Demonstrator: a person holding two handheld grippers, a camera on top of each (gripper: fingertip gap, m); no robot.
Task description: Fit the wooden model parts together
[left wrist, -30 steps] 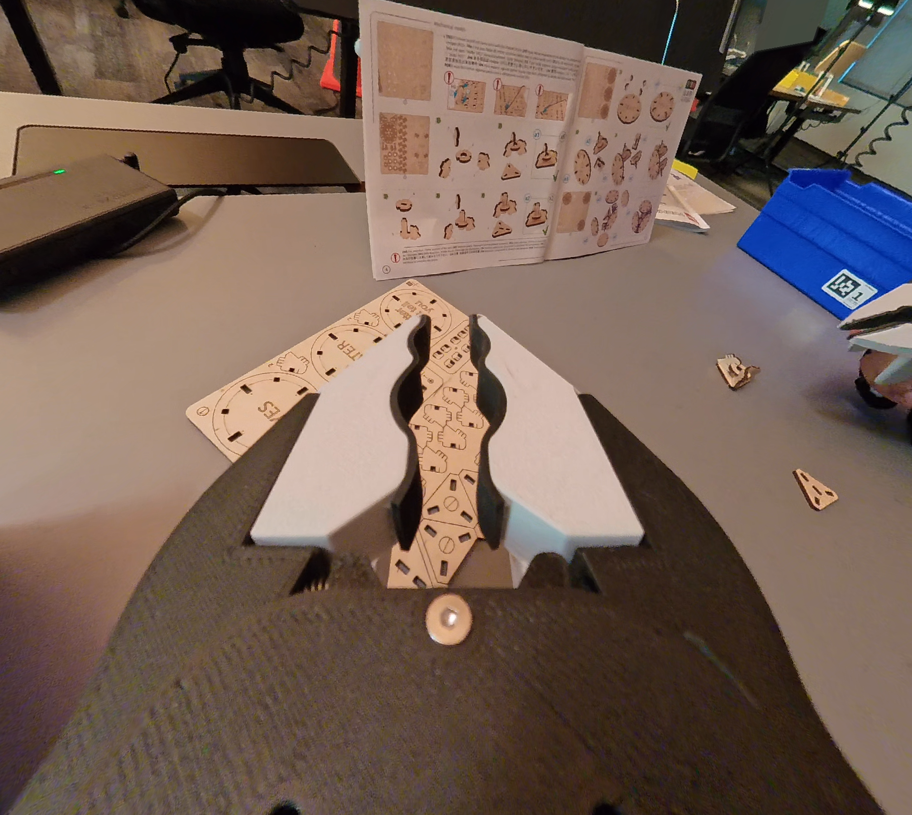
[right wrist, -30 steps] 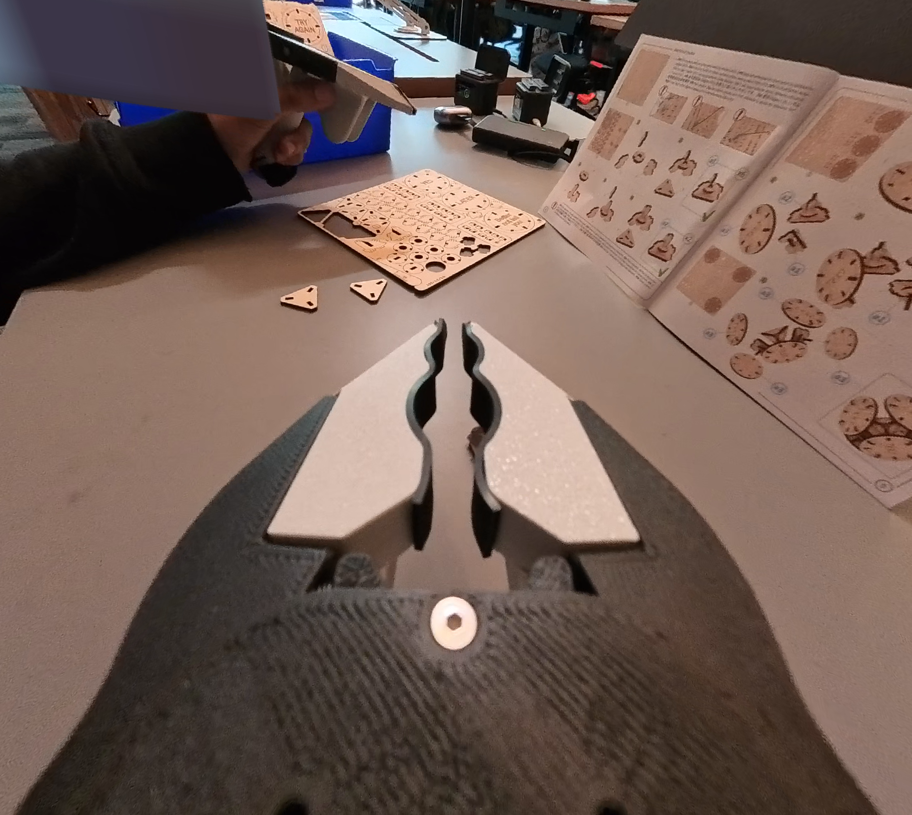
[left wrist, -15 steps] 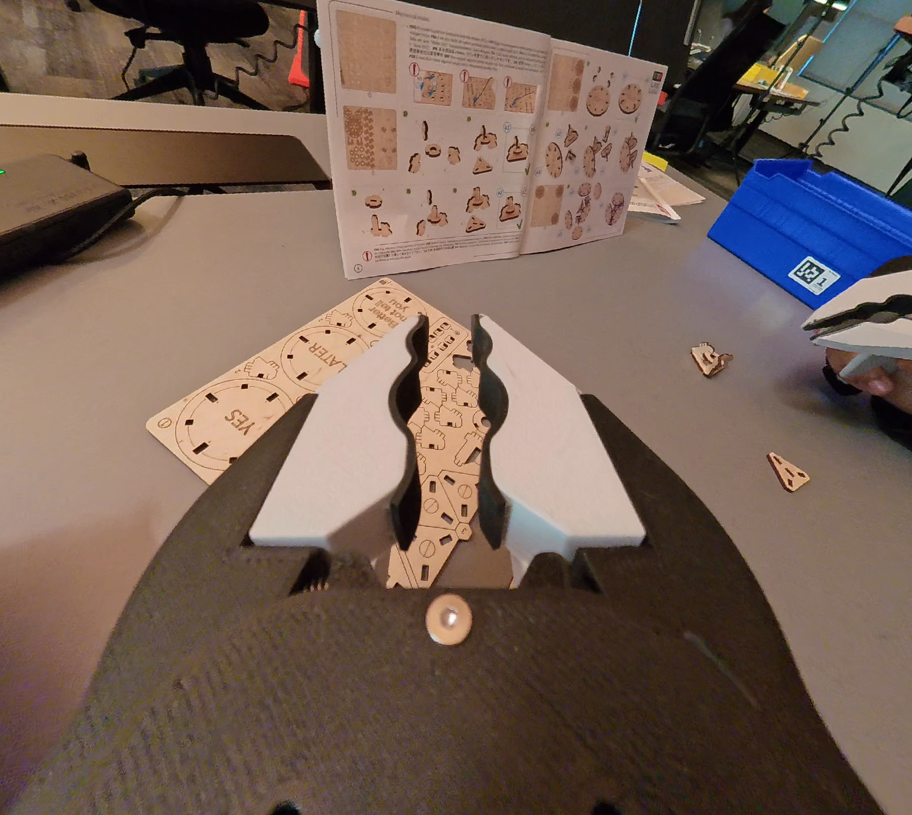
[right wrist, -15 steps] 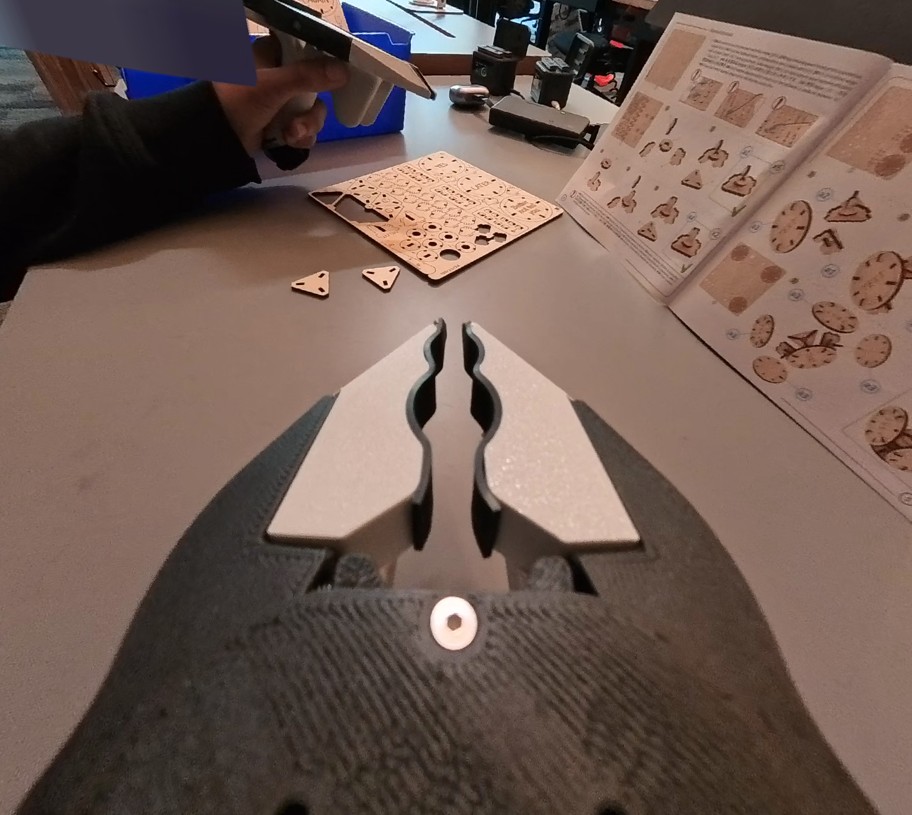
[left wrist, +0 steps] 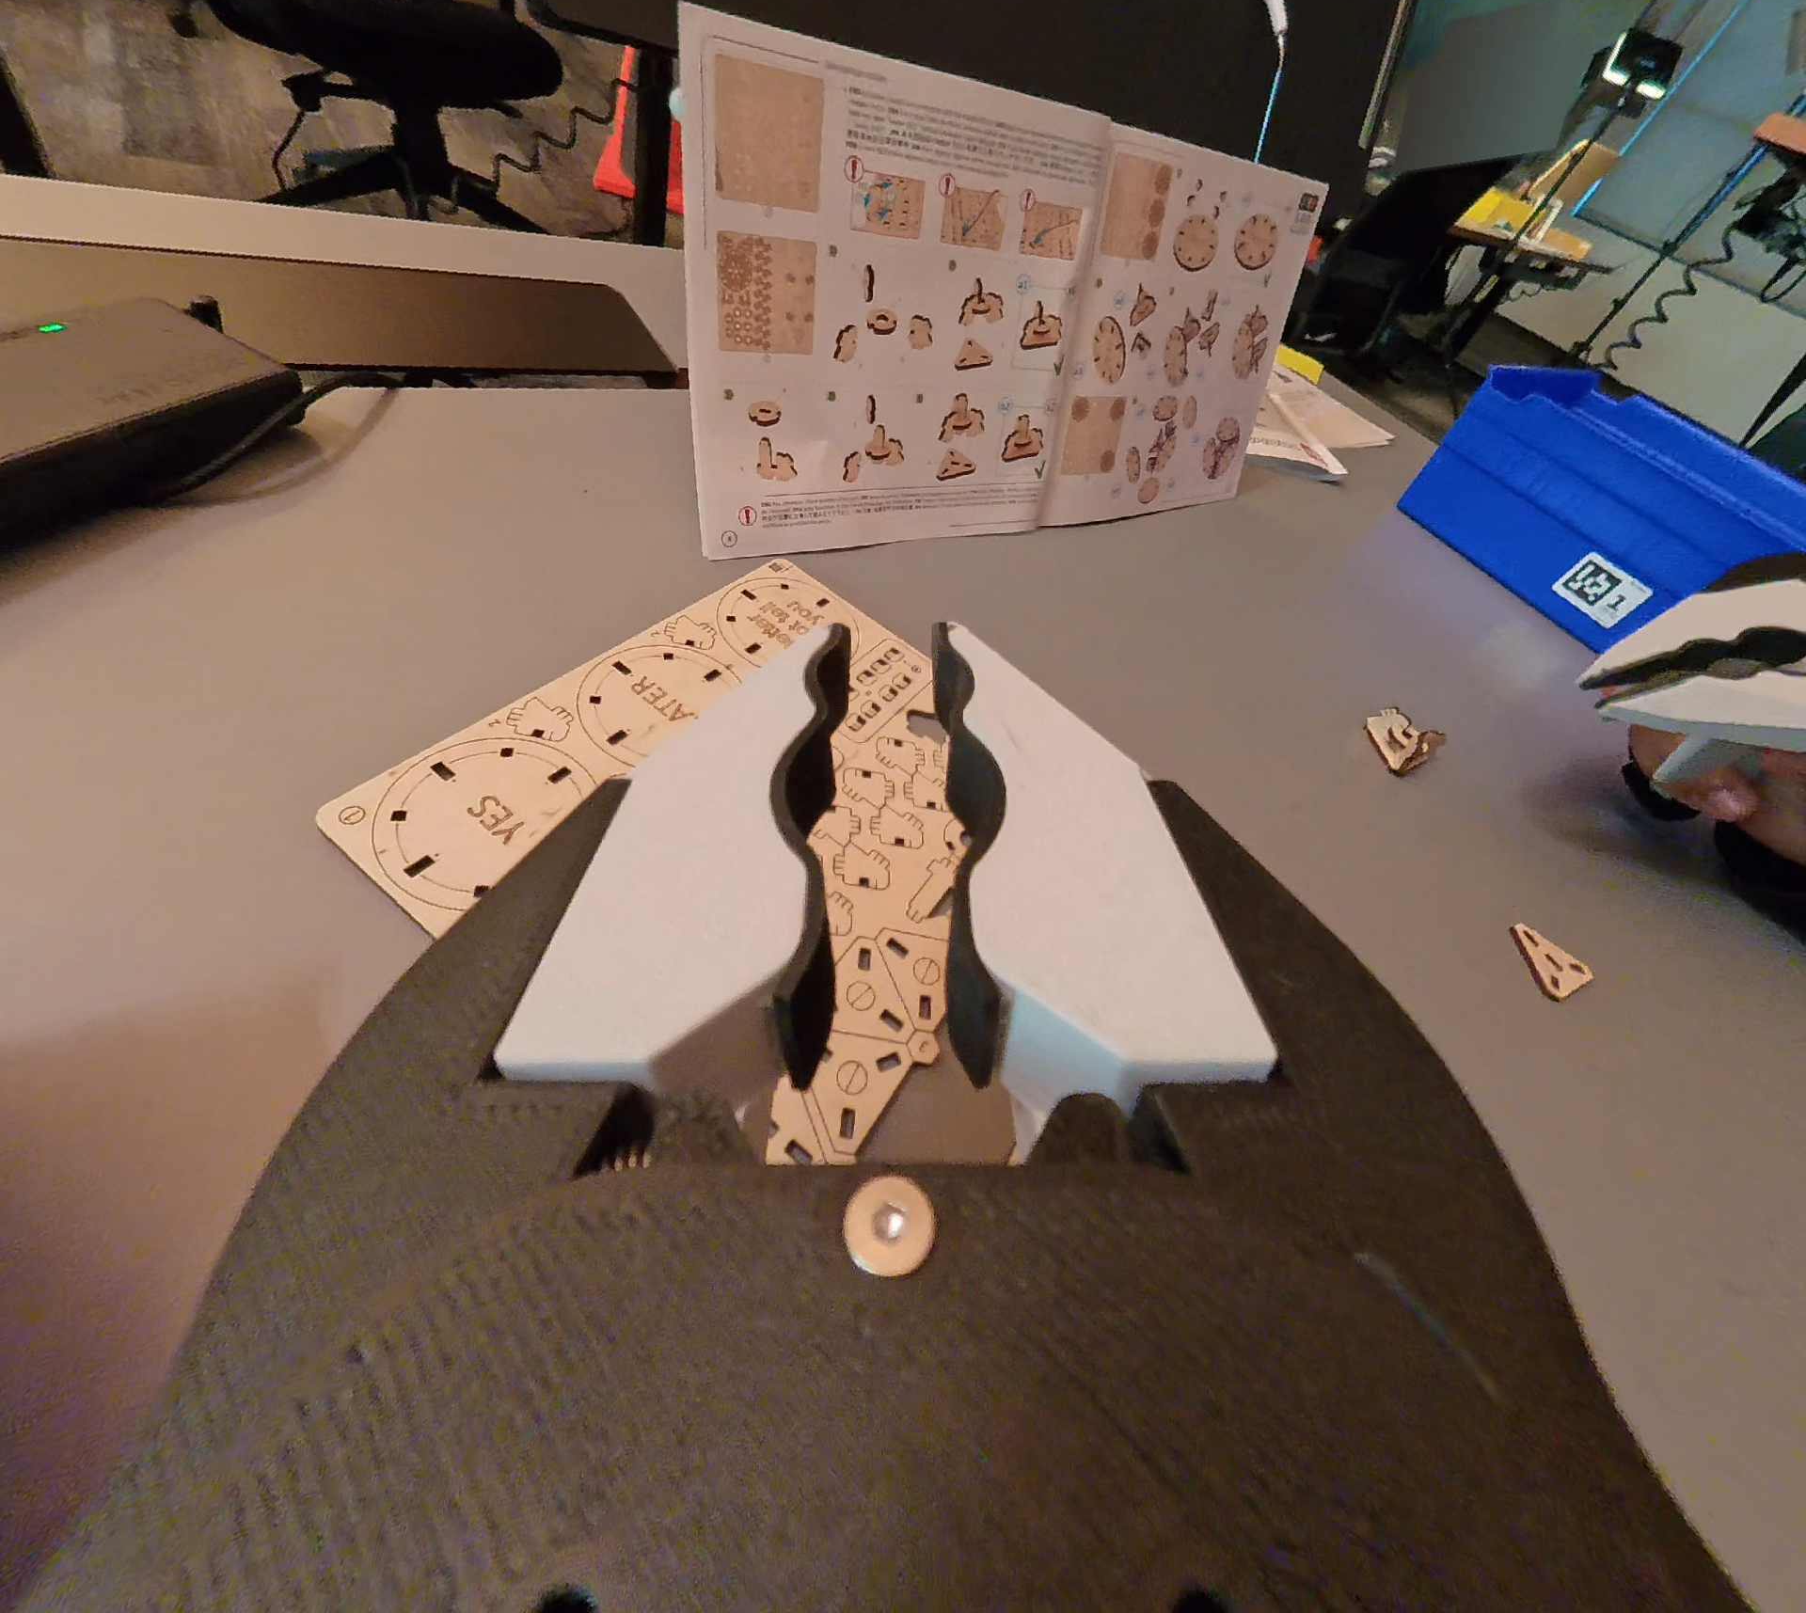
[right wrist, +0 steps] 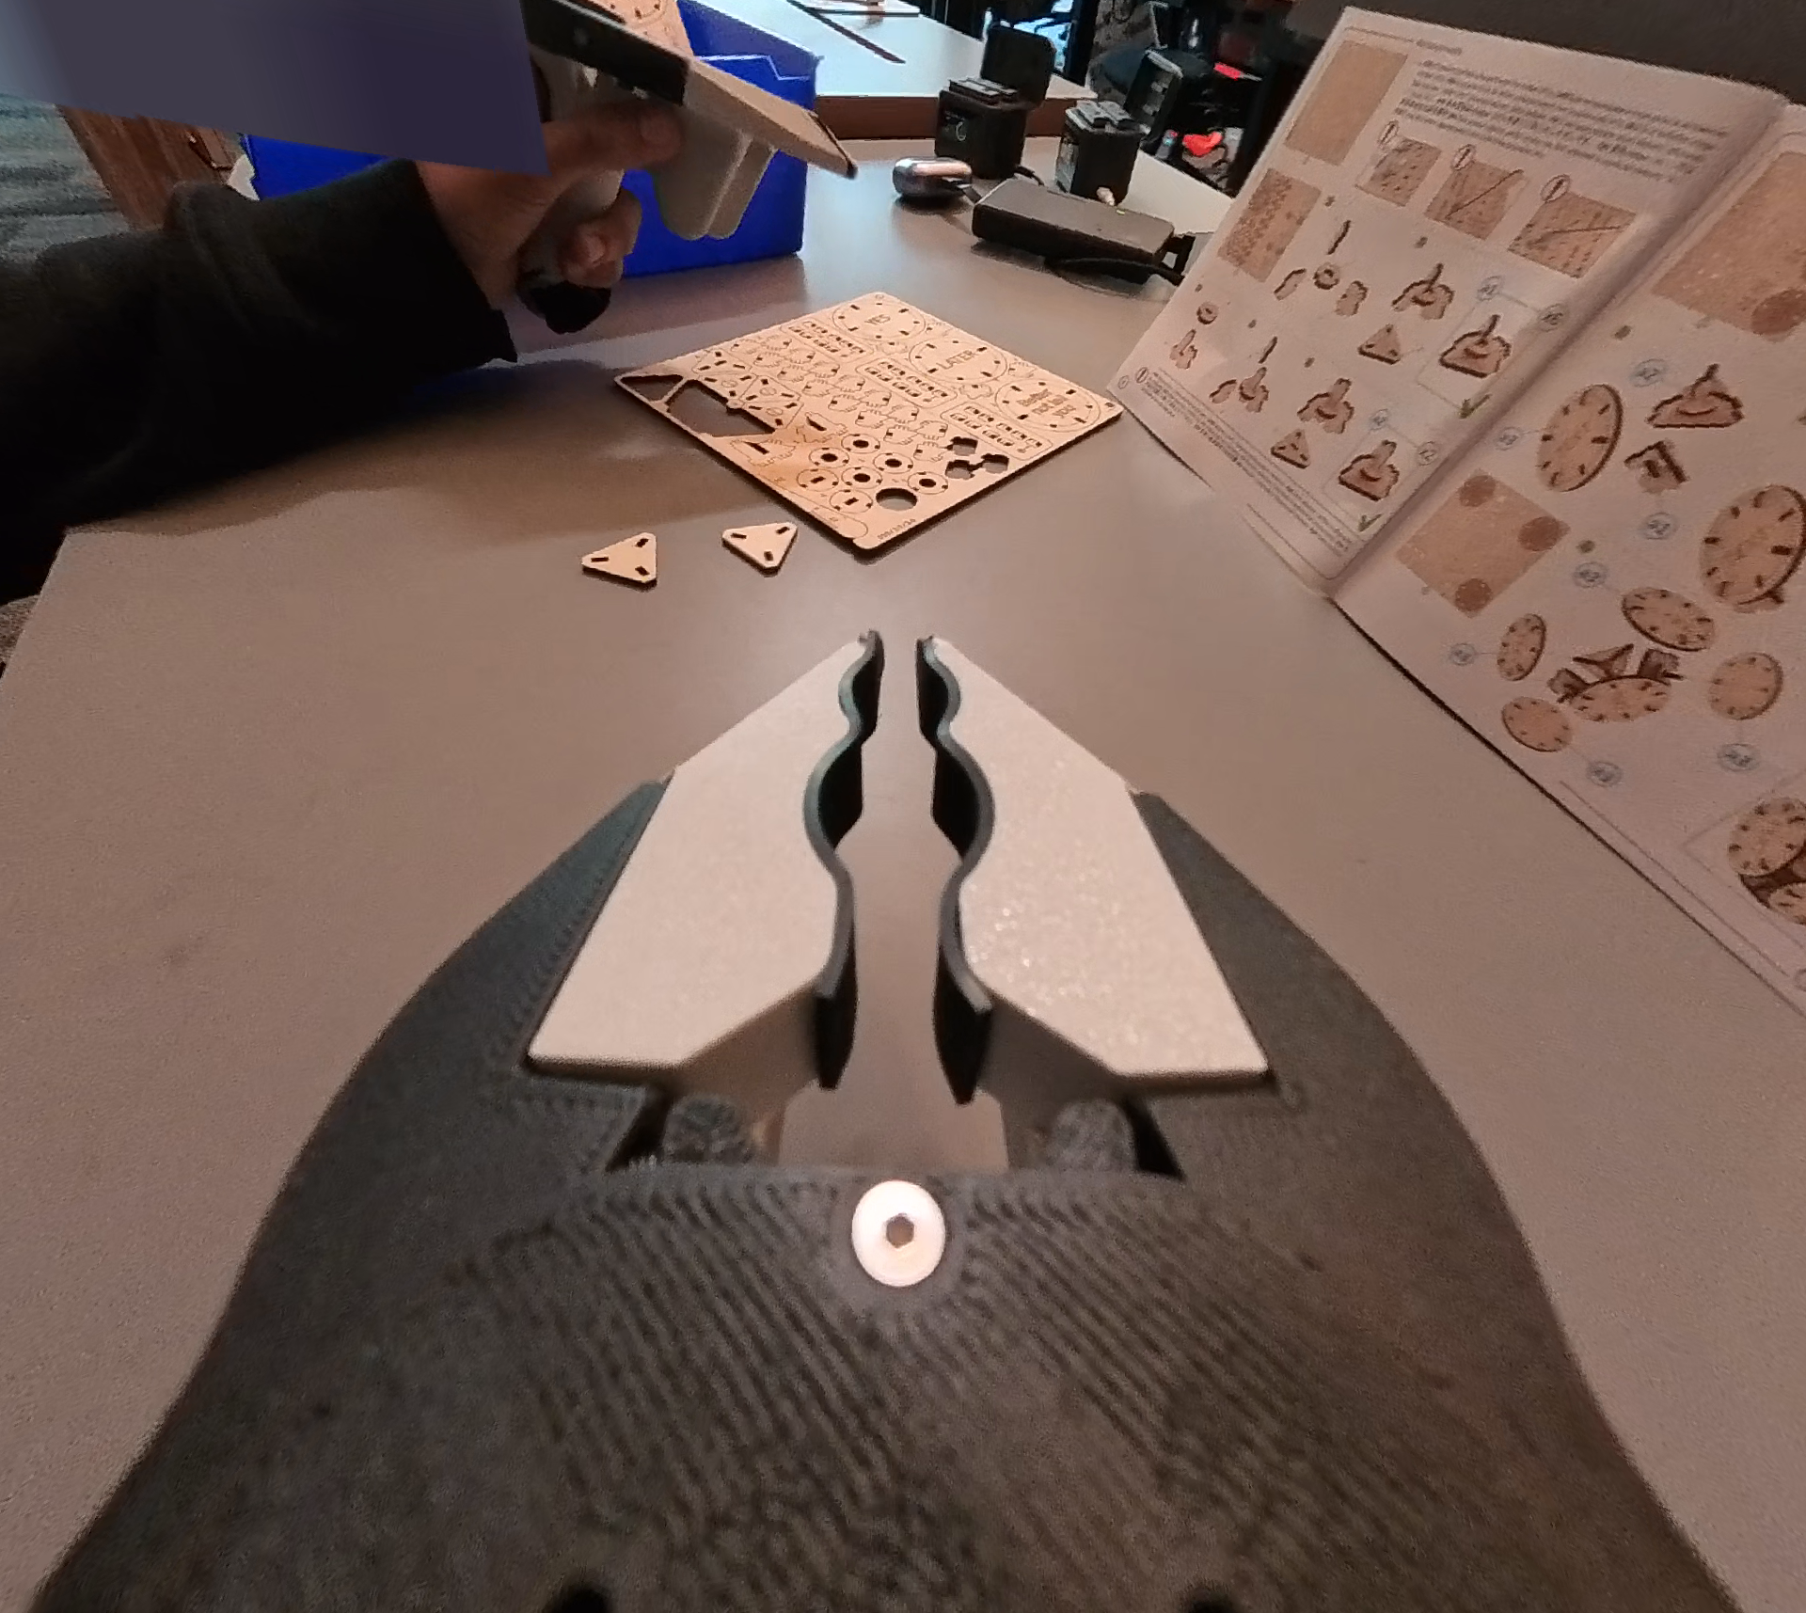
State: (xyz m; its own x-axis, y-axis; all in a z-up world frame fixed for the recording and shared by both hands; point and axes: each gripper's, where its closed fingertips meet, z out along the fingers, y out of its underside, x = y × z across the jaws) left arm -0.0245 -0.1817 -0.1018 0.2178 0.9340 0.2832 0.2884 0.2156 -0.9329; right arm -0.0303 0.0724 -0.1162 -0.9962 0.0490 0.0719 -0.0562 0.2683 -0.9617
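Note:
My left gripper (left wrist: pixel 884 638) is open and empty. It hovers over a flat wooden sheet of laser-cut parts (left wrist: pixel 489 814) that lies on the grey table; the sheet shows through the gap between the fingers. In the right wrist view the left gripper (right wrist: pixel 845 169) is held in a hand above the sheet (right wrist: pixel 880 413). My right gripper (right wrist: pixel 899 648) has its fingers a narrow gap apart with only bare table between them. In the left wrist view the right gripper (left wrist: pixel 1603 682) hangs just right of a small assembled wooden piece (left wrist: pixel 1402 740).
Two loose wooden triangles (right wrist: pixel 621 562) (right wrist: pixel 760 542) lie near the sheet; one shows in the left wrist view (left wrist: pixel 1552 960). An open instruction booklet (left wrist: pixel 977 296) stands behind. A blue bin (left wrist: pixel 1603 481) and a black power adapter (left wrist: pixel 117 403) sit at the table's edges. Left tips to right tips: about 25 centimetres.
The small wooden piece seen below my right gripper's fingers a second ago is out of that view now. Both grippers have shifted slightly; neither has closed on anything.

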